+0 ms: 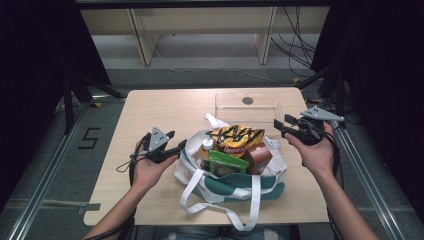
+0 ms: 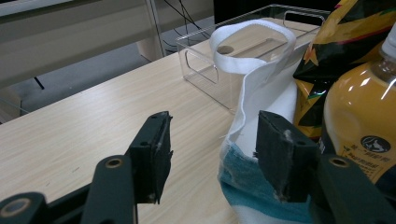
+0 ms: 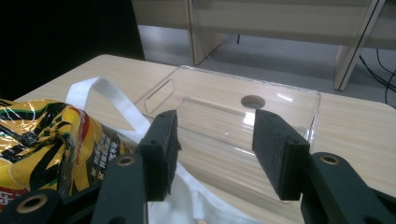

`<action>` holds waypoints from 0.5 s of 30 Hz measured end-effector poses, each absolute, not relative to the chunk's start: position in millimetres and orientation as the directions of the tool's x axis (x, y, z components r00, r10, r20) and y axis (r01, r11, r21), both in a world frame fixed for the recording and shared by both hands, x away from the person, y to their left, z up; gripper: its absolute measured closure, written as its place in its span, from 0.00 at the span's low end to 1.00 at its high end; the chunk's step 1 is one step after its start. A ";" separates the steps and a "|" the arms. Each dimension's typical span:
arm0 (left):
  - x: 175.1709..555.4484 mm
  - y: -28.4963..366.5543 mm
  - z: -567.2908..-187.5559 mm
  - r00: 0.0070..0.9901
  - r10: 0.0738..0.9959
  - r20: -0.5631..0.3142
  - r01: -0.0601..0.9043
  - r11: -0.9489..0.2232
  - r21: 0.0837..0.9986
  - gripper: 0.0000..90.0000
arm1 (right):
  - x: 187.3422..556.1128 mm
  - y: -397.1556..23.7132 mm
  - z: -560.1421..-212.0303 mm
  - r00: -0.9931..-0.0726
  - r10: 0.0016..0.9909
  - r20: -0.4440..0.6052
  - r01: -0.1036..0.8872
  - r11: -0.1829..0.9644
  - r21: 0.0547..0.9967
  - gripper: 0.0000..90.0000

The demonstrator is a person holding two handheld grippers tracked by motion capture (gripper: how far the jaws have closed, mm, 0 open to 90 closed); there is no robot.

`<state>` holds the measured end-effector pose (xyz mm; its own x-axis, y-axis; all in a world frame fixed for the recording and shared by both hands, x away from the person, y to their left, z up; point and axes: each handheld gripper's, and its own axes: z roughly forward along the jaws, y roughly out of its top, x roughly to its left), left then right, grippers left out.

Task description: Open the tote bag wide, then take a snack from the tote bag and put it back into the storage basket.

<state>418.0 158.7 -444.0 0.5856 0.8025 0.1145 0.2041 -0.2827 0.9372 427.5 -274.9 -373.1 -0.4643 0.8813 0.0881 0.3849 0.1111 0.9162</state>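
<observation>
A white-and-green cloth tote bag (image 1: 227, 182) stuffed with snacks sits near the wooden table's (image 1: 150, 107) front edge. The left gripper (image 1: 176, 141) gapes empty at its left rim; the right gripper (image 1: 282, 123), jaws apart, hovers near the clear plastic tray (image 1: 247, 106).

The table (image 1: 150, 115) is seen as matt, pale wood grain. The tote bag (image 1: 230, 187) is woven cloth, the chip packet (image 1: 235, 137) glossy foil, and the tray (image 3: 280, 100) clear smooth plastic.
</observation>
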 end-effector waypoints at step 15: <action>415.4 160.0 -441.7 0.563 0.822 0.087 0.216 -0.248 0.945 0.49 | 417.4 -266.7 -359.8 -0.503 0.855 0.128 0.354 0.068 0.933 0.53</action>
